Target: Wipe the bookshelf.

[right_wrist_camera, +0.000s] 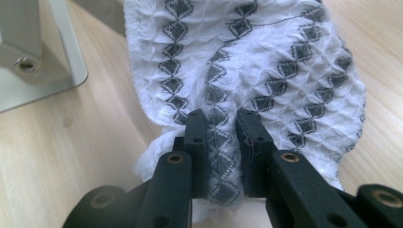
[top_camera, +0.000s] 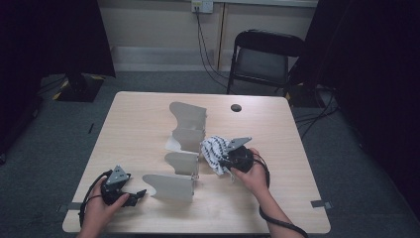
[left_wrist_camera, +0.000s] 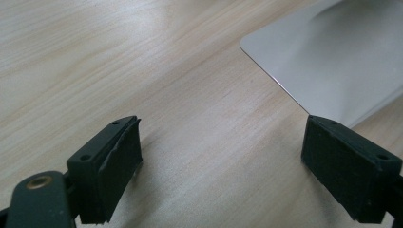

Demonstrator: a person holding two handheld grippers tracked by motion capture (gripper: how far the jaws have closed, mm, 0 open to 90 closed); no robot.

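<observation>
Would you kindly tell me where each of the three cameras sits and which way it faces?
High view: above the person's side, looking forward and down on the table; both forearms and each hand-held gripper show.
Left gripper view: rides the left hand-held gripper, looking along its wide-open jaws at bare tabletop and a grey divider panel.
Right gripper view: rides the right hand-held gripper, its jaws pinching a fold of the white patterned cloth.
Shared: the high view and right gripper view both show the cloth beside the divider rack.

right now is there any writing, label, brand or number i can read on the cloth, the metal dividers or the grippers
None can be read.
Cloth: a woven dark diamond pattern, no letters.
Metal dividers: plain grey, no marking.
Left gripper and right gripper: bare black, no label.
Wall socket: too small to tell.
</observation>
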